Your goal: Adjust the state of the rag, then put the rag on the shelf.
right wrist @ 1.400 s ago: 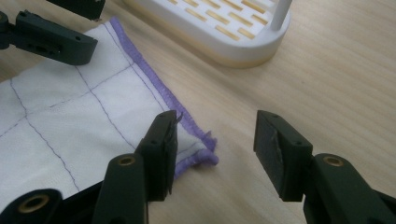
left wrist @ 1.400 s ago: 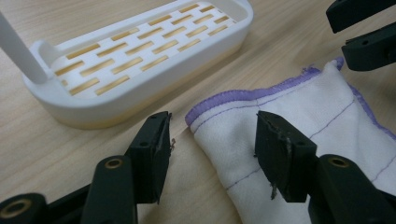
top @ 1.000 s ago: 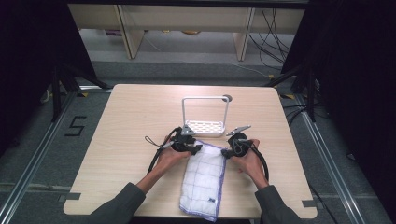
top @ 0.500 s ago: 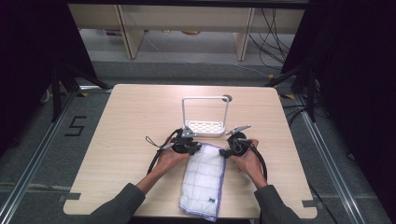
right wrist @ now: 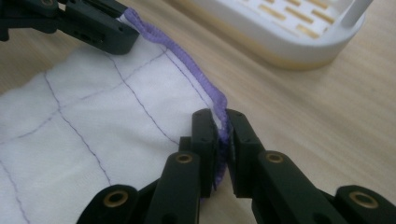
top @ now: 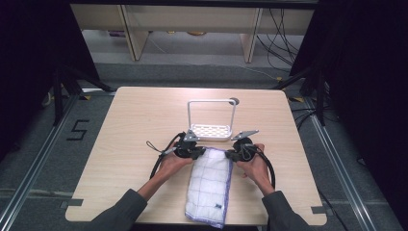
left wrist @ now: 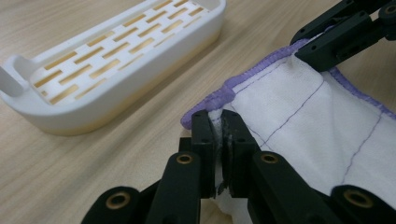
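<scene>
Both tongs pinch the far corners of the white, purple-hemmed checked cloth (top: pixel 210 185).
Left tongs (left wrist: pixel 219 126) and right tongs (right wrist: pixel 218 122) have just closed on the hem; the cloth seems flat on the wooden surface (top: pixel 130 125), near the white slotted rack (top: pixel 211 131).

Cloth (left wrist: pixel 299 126): white woven fabric, purple stitched hem, matt. Rack (left wrist: pixel 112 56): smooth white plastic, slight sheen. Tabletop (top: pixel 144 115): pale wood grain, matt.

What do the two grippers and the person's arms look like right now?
Both the left gripper and right gripper are black, with flat black fingers on linkage arms with brass-coloured pivots. A grey three-cornered plate tops each, and a black cable loops off. The sleeves are dark grey.
</scene>
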The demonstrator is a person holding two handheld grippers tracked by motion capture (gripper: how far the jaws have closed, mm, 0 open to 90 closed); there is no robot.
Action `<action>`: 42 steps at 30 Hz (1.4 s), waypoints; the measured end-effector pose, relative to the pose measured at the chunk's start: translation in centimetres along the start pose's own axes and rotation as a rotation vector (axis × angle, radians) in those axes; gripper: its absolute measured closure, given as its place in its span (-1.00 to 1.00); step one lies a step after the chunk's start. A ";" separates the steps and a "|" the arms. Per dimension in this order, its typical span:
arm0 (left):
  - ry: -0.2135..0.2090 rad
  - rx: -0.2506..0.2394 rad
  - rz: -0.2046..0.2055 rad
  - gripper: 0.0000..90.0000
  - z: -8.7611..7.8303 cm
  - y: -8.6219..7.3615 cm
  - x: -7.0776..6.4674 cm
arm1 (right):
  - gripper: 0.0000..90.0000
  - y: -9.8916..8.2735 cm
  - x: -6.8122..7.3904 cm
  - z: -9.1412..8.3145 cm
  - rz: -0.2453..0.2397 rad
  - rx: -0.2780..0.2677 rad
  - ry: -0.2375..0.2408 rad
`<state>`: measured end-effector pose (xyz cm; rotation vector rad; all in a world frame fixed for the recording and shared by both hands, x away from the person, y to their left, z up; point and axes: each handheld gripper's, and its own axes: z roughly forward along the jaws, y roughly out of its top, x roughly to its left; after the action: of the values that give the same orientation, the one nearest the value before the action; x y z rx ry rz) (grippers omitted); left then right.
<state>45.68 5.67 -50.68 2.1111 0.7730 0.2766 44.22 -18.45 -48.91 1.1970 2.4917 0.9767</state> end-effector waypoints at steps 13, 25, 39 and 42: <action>-0.012 -0.095 -0.015 0.87 -3.4 1.1 -0.7 | 0.85 1.1 1.3 -2.7 -0.046 -0.080 0.028; -0.034 -0.132 -0.018 0.86 -5.5 1.5 -1.2 | 0.84 1.4 1.8 -3.6 -0.088 -0.120 0.039; -0.028 -0.159 -0.017 0.85 -6.4 1.9 -1.6 | 0.84 1.6 2.3 -4.1 -0.072 -0.118 0.048; -0.023 -0.165 -0.024 0.85 -6.6 2.0 -1.7 | 0.84 1.8 2.1 -4.2 -0.110 -0.139 0.046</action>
<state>42.27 8.01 -44.94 1.9458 0.7366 0.2922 42.08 -18.00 -44.32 0.9958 2.4491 1.1383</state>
